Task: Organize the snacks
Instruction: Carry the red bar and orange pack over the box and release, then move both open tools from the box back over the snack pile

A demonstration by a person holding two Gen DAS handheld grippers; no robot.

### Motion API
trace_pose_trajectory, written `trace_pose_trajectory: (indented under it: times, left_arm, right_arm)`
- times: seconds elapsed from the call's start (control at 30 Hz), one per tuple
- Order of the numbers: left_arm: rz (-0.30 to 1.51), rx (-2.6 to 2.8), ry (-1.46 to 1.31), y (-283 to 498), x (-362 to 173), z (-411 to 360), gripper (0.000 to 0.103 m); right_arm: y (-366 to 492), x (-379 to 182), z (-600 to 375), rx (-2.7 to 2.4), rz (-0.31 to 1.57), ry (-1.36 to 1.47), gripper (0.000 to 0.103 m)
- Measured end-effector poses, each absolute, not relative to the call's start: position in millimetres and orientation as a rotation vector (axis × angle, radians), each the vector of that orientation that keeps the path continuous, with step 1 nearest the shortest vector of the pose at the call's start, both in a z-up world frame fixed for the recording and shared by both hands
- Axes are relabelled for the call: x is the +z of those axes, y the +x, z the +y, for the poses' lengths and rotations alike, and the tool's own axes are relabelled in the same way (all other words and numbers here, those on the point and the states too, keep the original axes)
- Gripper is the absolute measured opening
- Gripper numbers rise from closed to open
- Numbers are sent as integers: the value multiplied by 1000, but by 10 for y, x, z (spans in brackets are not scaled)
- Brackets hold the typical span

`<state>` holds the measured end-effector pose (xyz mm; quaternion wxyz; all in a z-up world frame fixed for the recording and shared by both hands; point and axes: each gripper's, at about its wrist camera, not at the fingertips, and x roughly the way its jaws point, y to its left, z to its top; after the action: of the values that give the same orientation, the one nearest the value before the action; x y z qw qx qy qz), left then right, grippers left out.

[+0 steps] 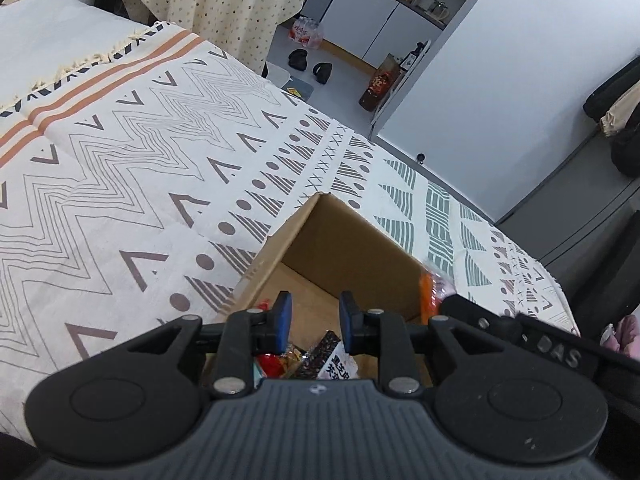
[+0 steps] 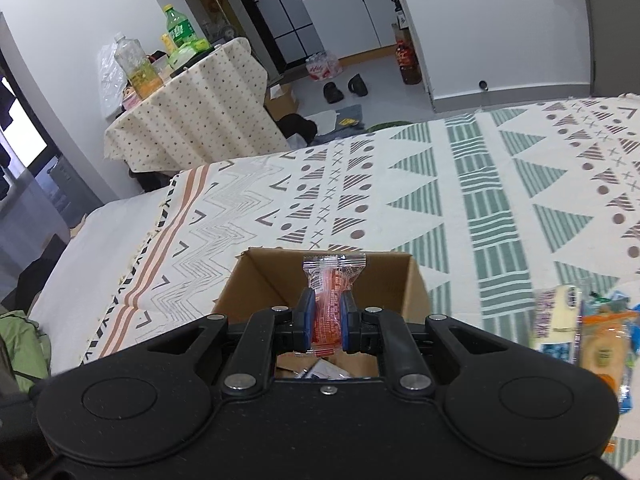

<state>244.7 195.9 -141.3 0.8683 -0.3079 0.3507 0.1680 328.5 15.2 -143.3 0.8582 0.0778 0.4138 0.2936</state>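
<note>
An open cardboard box point(image 1: 352, 248) point(image 2: 384, 276) sits on a patterned bedspread. Several snack packets point(image 1: 320, 360) lie on its floor. My left gripper point(image 1: 315, 308) hovers open over the box with nothing between its fingers. My right gripper point(image 2: 329, 304) is shut on an orange snack sachet point(image 2: 332, 280), held over the box opening. The same sachet point(image 1: 430, 296) and the right gripper's black body point(image 1: 520, 340) show at the box's right wall in the left wrist view. More snack packets point(image 2: 592, 340) lie on the bedspread to the right of the box.
The bedspread point(image 1: 140, 160) point(image 2: 480, 208) covers a bed around the box. Beyond it stand a cloth-covered table point(image 2: 192, 116) with bottles, slippers point(image 2: 346, 88) on the floor and white cabinets point(image 1: 376, 12). A green bag point(image 2: 20, 344) lies at the left.
</note>
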Motion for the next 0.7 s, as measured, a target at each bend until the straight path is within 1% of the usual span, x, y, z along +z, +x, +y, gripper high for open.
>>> trace_pose_trajectory:
  times: [0.23,0.3,0.33,0.37,0.4,0.47,0.5,0.53,0.57,0.6,0.67,0.7]
  left_arm:
    - [747,364,-664,2434,-1456,2006,25]
    - [748,367,-663,2434,-1464,2013,27]
    - [751,367,-663,2437,-1468,2014,28]
    - [754,367,-664,2441,-1470,2013,29]
    - [758,367,-667,2442,-1473,2011,30]
    - [762,361,-672,2447,-1473,1997,39]
    - [763,358,-669,2446,-1469,1982,41]
    - [763,355,-664,2443,-1460,1960,46]
    - [762,353,-655,2440,-1449,1935,52]
    - [761,353,-646,2437,-1439,1908,54]
    - [759,349,-628,2430,-1415,1851,63]
    - [758,346,-623,2426,-1403,1827,65]
  right_arm:
    - [3337,-1466,341,673,897,195,14]
    - [3356,-1469,342,684,919,222,20]
    - [3361,-1470,319,677,922,230,26]
    - [3368,-1468,288,664,923,230,29]
    - [3367,-1466,257,651,924,227,29]
    - [3364,-1465,179,624,931,214,30]
    - [3361,-1464,143,613,935,209,30]
    - [3349,-1457,87,600,938,202,31]
    - [3334,-1457,39,590,936,197,33]
    - [3319,-1451,-5,580,934,193,34]
    - [3282,-1439,-122,558,931,191,39]
    - [3265,-1431,-172,547,931,190,39]
